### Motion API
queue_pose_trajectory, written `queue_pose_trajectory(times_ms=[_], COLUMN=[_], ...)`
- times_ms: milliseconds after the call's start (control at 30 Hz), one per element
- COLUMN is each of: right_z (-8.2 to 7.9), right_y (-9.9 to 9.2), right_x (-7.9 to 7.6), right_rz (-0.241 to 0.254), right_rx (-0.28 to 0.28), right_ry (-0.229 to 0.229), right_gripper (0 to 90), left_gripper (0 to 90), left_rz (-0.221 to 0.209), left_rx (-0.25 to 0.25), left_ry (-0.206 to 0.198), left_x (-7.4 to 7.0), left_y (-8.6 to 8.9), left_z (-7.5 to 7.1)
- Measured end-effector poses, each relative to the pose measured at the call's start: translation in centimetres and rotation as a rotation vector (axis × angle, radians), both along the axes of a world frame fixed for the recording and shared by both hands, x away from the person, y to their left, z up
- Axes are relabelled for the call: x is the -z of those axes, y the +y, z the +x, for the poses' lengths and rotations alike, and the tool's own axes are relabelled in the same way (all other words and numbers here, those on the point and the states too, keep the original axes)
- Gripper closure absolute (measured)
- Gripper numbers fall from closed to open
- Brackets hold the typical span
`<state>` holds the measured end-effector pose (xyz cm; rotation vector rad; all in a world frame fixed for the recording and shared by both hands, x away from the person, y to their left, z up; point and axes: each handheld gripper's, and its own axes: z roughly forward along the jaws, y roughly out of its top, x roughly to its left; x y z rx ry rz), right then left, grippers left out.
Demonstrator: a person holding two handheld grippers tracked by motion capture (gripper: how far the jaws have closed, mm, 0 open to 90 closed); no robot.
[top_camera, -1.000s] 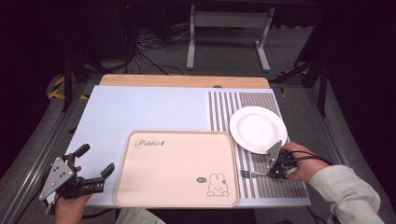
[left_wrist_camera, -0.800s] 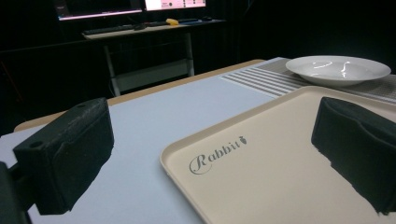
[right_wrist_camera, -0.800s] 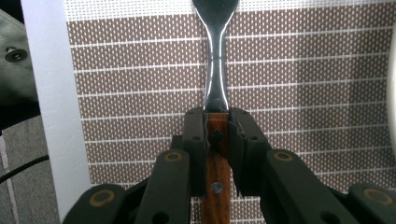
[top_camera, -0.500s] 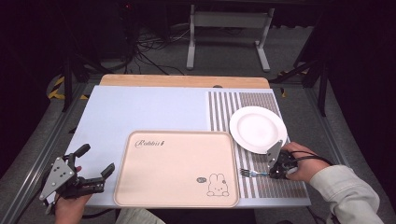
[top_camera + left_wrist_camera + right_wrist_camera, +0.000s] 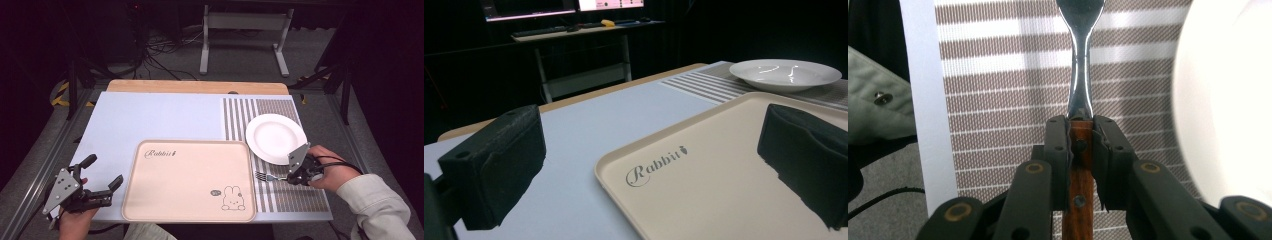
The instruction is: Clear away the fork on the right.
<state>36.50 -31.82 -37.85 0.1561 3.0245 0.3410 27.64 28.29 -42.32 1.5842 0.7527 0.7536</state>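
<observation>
Holding my left gripper [image 5: 102, 175] spread wide beside the tray [image 5: 190, 182], I keep my right gripper [image 5: 292, 176] clamped on the fork [image 5: 267, 176], which lies on the striped mat [image 5: 295, 197] below the plate [image 5: 276, 138].

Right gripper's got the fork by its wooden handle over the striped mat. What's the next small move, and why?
Probably lift the fork slightly off the striped mat. The right gripper has its jaws shut on the wooden handle, so the grip looks set, and the tines lie low beside the tray and near the plate. Rising first should avoid snagging either one.
</observation>
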Motion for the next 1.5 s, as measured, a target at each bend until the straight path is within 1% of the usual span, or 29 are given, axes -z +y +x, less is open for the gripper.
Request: queue_pose_trajectory(times_ms=[100, 133, 200, 233, 333, 400, 567, 600, 667, 733, 767, 900, 967, 1067, 1167, 1200, 1267, 1300, 1333, 1367, 1400, 1433, 1467, 1500], right_z=[0.1, 0.2, 0.2, 0.2, 0.4, 0.6, 0.9, 1.0, 1.1, 1.3, 1.4, 1.6, 1.8, 2.0, 2.0, 2.0, 2.1, 2.1, 2.1, 2.0, 1.9, 1.9, 1.8, 1.8], right_y=[0.3, 0.4, 0.6, 0.8, 1.4, 2.2, 4.3, 4.8, 5.2, 6.2, 6.6, 7.9, 8.9, 9.8, 10.5, 10.5, 11.0, 11.2, 11.3, 11.5, 11.8, 11.9, 12.0, 12.0], right_x=[-0.5, -0.6, -0.9, -1.0, -1.3, -1.7, -2.4, -2.6, -2.6, -2.9, -2.9, -3.1, -3.1, -3.1, -3.1, -3.1, -3.0, -3.0, -3.0, -3.0, -3.1, -3.1, -3.1, -3.1], right_rz=[0.012, 0.013, 0.015, 0.021, 0.034, 0.042, 0.052, 0.052, 0.054, 0.059, 0.065, 0.064, 0.07, 0.068, 0.073, 0.073, 0.096, 0.116, 0.125, 0.14, 0.181, 0.188, 0.19, 0.19], right_rx=[-0.004, -0.012, -0.007, -0.011, -0.012, -0.021, -0.043, -0.053, -0.052, -0.067, -0.069, -0.097, -0.11, -0.113, -0.104, -0.104, -0.08, -0.039, -0.014, 0.045, 0.155, 0.18, 0.226, 0.226], right_ry=[-0.01, -0.015, -0.017, -0.026, -0.027, -0.039, -0.038, -0.045, -0.044, -0.046, -0.044, -0.047, -0.049, -0.044, -0.041, -0.041, -0.034, -0.019, -0.011, -0.006, 0.041, 0.046, 0.057, 0.057], right_gripper=[78.5, 78.5, 78.5, 78.5, 78.6, 78.5, 78.6, 78.5, 78.5, 78.6, 78.5, 78.5, 78.6, 78.6, 78.6, 78.6, 78.5, 78.5, 78.5, 78.5, 78.5, 78.6, 78.6, 78.6], left_gripper=[0.0, 0.0, 0.0, 0.0, 0.0, 0.0, 0.0, 0.0, 0.0, 0.0, 0.0, 0.0, 0.0, 0.0, 0.0, 0.0, 0.0, 0.0, 0.0, 0.0, 0.0, 0.0, 0.0, 0.0], left_rz=[-0.002, 0.001, 0.0, 0.0, 0.0, 0.001, 0.002, 0.0, -0.005, -0.005, -0.005, -0.004, -0.005, -0.004, 0.0, 0.0, 0.002, 0.001, 0.001, 0.0, -0.001, 0.0, 0.001, 0.002], left_rx=[0.003, 0.004, 0.002, 0.002, 0.003, 0.002, 0.002, 0.004, 0.004, 0.005, 0.005, 0.006, 0.007, 0.009, 0.01, 0.01, 0.01, 0.009, 0.01, 0.011, 0.013, 0.013, 0.013, 0.013], left_ry=[0.002, 0.003, 0.007, 0.006, 0.0, 0.003, 0.005, 0.006, 0.002, 0.005, 0.003, 0.002, 0.003, -0.001, -0.001, -0.001, 0.0, 0.0, 0.0, -0.001, -0.002, -0.004, -0.003, -0.003], left_x=[0.0, 0.0, 0.0, 0.0, 0.0, 0.0, 0.0, 0.0, 0.0, 0.0, 0.0, 0.0, 0.0, -0.1, -0.1, -0.1, -0.1, -0.1, -0.1, -0.1, -0.1, -0.1, -0.1, -0.1], left_y=[0.0, 0.1, 0.1, 0.1, 0.0, 0.0, 0.0, 0.1, 0.1, 0.1, 0.1, 0.1, 0.1, 0.0, 0.0, 0.0, 0.0, 0.0, 0.0, 0.0, 0.0, 0.0, 0.0, 0.0], left_z=[0.0, 0.0, 0.0, 0.0, 0.0, 0.0, 0.0, 0.0, 0.0, 0.0, 0.0, 0.0, 0.0, 0.0, 0.0, 0.0, 0.0, 0.0, 0.0, 0.0, 0.0, 0.0, 0.0, 0.0])
